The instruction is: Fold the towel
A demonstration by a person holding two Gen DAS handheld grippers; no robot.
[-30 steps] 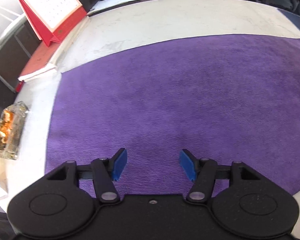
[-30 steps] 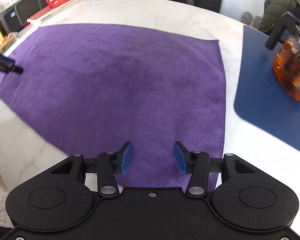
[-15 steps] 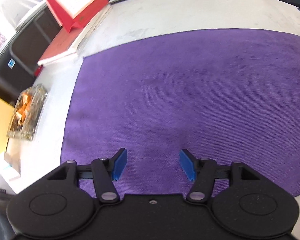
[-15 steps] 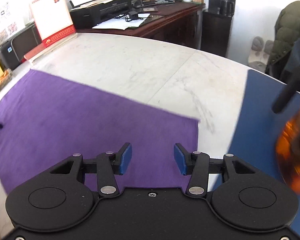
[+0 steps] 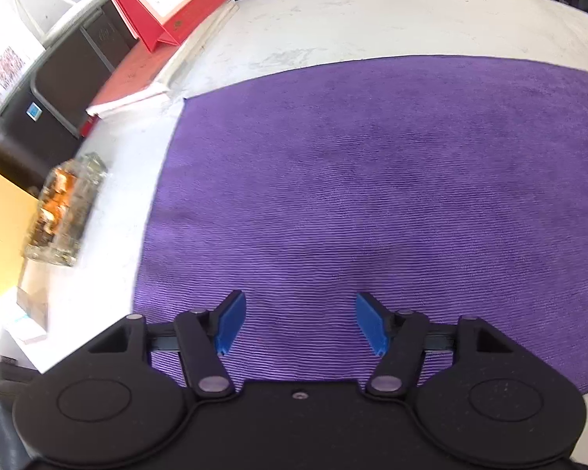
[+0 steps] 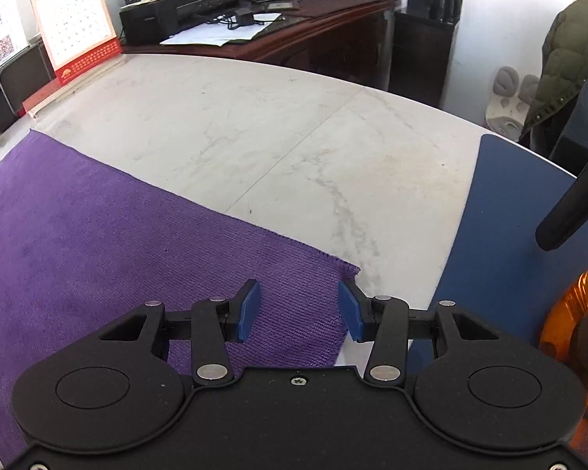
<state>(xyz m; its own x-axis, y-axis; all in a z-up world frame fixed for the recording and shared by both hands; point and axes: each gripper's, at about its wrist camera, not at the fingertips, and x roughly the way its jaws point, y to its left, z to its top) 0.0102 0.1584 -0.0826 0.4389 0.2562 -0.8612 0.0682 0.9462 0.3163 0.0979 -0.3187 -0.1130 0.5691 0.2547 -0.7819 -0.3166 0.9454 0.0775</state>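
Flat on the white marble worktop (image 6: pixel 278 125) lies the purple towel (image 5: pixel 372 196), spread out in a single layer, no fold in it yet. Its far right corner sits just in front of the right claw (image 6: pixel 298 310) — that claw's blue pads are apart with towel under them but not pinched, and the jaws are closing. The left claw (image 5: pixel 298 323) hangs over the towel near its left edge, jaws opening, nothing gripped, just purple cloth below the gap. Past the towel's left edge there's a clear glass block (image 5: pixel 64 211) with something orange inside. Toward the worktop's far left corner stands a red desk calendar (image 6: pixel 76 23) on a red book (image 5: pixel 137 78). Off the towel's right side lies a blue mat (image 6: pixel 501 243) — a glass pot of amber liquid (image 6: pixel 576 321) stands on it.
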